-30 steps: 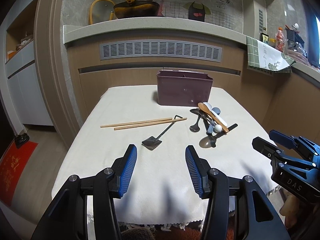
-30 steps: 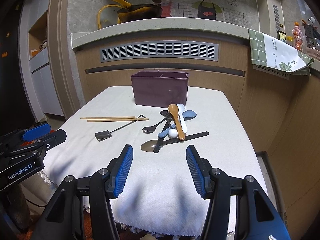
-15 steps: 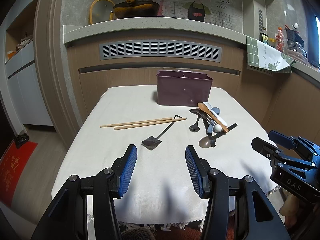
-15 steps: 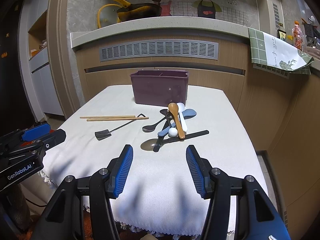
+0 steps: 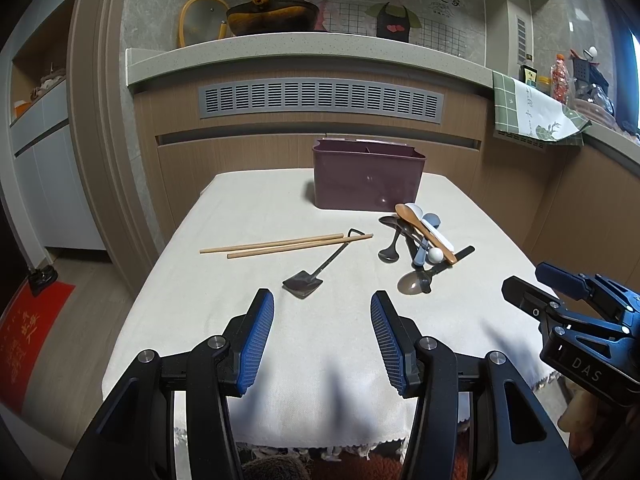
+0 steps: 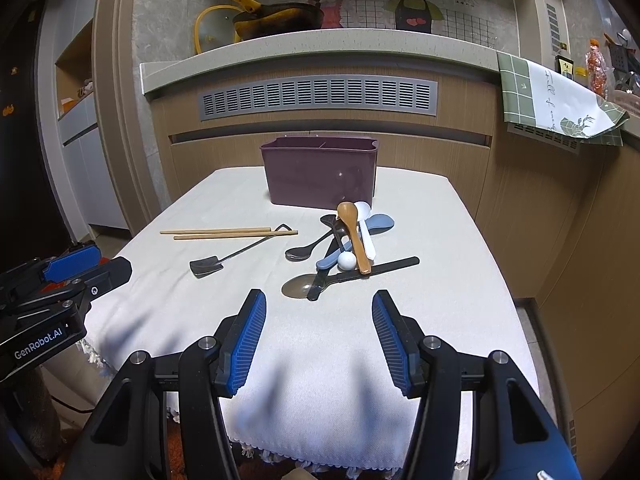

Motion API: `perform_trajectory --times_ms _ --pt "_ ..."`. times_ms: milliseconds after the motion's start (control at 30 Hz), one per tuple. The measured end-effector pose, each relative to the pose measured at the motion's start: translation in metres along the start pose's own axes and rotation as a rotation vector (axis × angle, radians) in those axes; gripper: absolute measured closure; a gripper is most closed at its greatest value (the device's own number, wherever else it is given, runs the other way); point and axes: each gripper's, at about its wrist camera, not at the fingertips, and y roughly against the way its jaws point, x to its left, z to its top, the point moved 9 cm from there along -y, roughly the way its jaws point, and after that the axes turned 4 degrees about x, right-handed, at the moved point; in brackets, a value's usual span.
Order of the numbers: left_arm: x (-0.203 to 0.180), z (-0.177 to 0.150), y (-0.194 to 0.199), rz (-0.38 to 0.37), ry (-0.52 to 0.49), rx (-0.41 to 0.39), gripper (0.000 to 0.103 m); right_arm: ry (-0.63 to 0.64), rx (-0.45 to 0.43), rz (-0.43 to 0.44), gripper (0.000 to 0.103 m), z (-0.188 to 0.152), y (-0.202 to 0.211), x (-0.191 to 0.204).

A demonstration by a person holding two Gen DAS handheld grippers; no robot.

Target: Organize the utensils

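Note:
A purple divided utensil box (image 5: 367, 181) (image 6: 320, 176) stands at the far end of the white-clothed table (image 5: 320, 360) (image 6: 440, 312). Two wooden chopsticks (image 5: 280, 245) (image 6: 224, 233) lie left of centre. A small metal shovel-shaped spoon (image 5: 308, 278) (image 6: 216, 263) lies just in front of them. A heap of spoons (image 5: 420, 240) (image 6: 344, 248), with a wooden spoon (image 6: 352, 232) on top, lies in front of the box. My left gripper (image 5: 322, 312) hangs open over the near table edge, empty. My right gripper (image 6: 319, 308) is open too, short of the heap.
A stone counter ledge (image 5: 304, 50) with a dark pan (image 5: 272, 14) runs behind the table. A green checked towel (image 6: 552, 100) hangs at the right. Wooden cabinet walls stand close behind and to the right. A red mat (image 5: 28, 328) lies on the floor at left.

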Motion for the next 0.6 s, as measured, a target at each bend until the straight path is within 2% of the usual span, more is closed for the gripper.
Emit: perform_trajectory --times_ms 400,600 --pt "-0.002 -0.003 0.000 -0.005 0.000 0.006 0.052 -0.003 0.007 0.002 0.051 -0.001 -0.001 0.000" --pt "0.008 0.001 -0.014 -0.083 0.023 0.030 0.052 0.035 0.007 -0.028 0.051 0.004 -0.008 -0.004"
